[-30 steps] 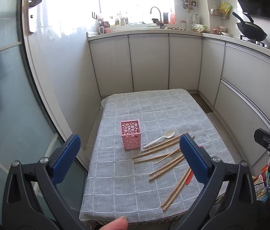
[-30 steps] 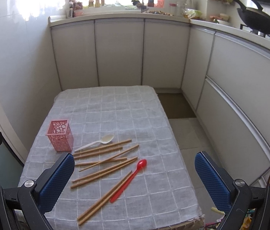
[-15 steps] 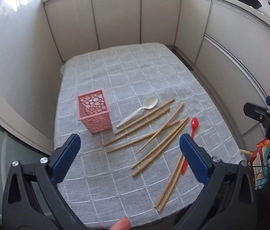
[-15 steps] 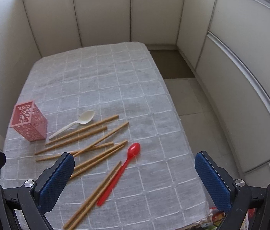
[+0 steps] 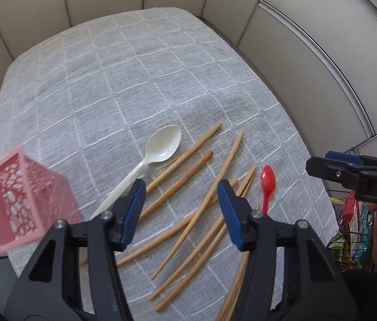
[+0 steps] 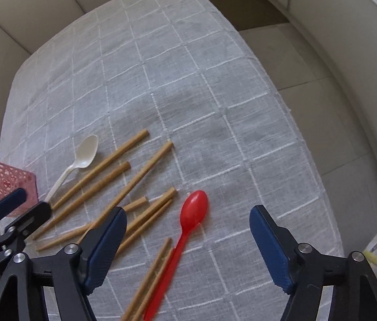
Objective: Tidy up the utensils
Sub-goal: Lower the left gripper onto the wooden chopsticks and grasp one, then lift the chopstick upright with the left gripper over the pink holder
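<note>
Several wooden chopsticks [image 5: 191, 171] lie scattered on the grey checked tablecloth [image 5: 135, 61]. A white spoon [image 5: 159, 147] lies left of them, and a red spoon [image 5: 267, 184] right of them. A pink perforated holder [image 5: 19, 198] stands at the left. My left gripper [image 5: 179, 208] is open and empty, hovering over the chopsticks near the white spoon's handle. My right gripper [image 6: 188, 243] is open and empty above the red spoon [image 6: 188, 227] and chopsticks [image 6: 124, 184]. The white spoon [image 6: 84, 155] and holder [image 6: 3, 184] also show in the right wrist view.
Cream cabinet fronts [image 5: 309, 34] curve around the table's far and right sides. Tiled floor [image 6: 309, 61] lies right of the table. A wire basket with packets [image 5: 354, 238] stands at the right front corner.
Both grippers have moved forward and down toward the table. The utensils now fill more of the views. The left gripper's jaws have narrowed but stay open.
</note>
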Demonstrator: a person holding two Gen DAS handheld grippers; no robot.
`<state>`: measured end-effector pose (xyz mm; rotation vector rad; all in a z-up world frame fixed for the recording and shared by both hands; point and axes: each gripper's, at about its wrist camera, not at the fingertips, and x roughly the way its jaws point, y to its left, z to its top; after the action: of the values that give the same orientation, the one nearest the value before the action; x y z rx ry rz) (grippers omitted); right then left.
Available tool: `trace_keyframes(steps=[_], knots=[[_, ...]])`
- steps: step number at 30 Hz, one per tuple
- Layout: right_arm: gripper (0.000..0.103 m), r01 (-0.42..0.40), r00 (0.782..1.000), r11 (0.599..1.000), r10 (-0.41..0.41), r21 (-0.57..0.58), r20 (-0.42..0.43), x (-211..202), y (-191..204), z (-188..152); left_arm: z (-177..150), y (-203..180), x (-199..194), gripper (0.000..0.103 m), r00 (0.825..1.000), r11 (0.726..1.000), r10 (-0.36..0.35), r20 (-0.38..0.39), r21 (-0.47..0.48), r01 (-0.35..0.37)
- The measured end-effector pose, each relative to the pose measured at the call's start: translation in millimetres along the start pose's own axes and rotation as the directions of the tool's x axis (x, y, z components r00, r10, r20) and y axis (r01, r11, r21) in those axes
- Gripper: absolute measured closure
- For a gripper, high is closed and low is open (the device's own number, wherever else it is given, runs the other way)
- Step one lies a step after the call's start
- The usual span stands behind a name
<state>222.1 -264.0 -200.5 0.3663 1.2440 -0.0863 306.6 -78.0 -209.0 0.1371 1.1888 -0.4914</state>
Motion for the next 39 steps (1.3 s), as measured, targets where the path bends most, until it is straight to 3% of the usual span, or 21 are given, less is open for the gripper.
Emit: trace_keyframes(steps=[3, 7, 17, 23, 33, 36, 39], knots=[[0.027, -0.053, 0.997, 0.997, 0.057, 0.064, -0.052, 18.4, -17.1, 10.0, 17.6, -7.3, 29.9, 0.064, 0.999, 0.999, 0.000, -0.037, 0.054, 0.002], [0.028, -0.029, 0.996, 0.995, 0.037, 0.093, -0.081, 31.6, -32.7, 18.9, 36.3, -18.5, 64.4, 0.074, 0.997, 0.995, 0.004, -0.078, 0.103, 0.005], [0.028, -0.062, 0.994, 0.985, 0.075, 0.161, -0.076, 33.2, -47.8, 28.8, 58.1, -45.1, 101.1, 0.078, 0.989, 0.982, 0.072, -0.133, 0.184, -0.047], [0.028, -0.102, 0.989, 0.979, 0.118, 0.177, -0.084, 40.0, -47.5, 29.5, 66.8, -41.5, 103.7, 0.090, 0.985, 0.982, 0.105, -0.133, 0.168, -0.082], [0.033, -0.228, 0.960, 0.943, 0.259, 0.241, -0.105, 63.4, -40.6, 29.8, 54.2, -29.3, 35.4, 0.095, 0.990, 0.983, 0.142, 0.016, 0.119, -0.143], [0.043, -0.270, 0.949, 0.929, 0.302, 0.252, -0.095, 70.3, -35.3, 30.3, 41.0, -27.4, 2.1, 0.095, 0.987, 0.987, 0.136, 0.084, 0.078, -0.143], [0.060, -0.290, 0.942, 0.921, 0.322, 0.260, -0.091, 79.7, -24.7, 30.9, 23.3, -21.5, -35.3, 0.095, 0.977, 0.987, 0.146, 0.156, 0.039, -0.154]])
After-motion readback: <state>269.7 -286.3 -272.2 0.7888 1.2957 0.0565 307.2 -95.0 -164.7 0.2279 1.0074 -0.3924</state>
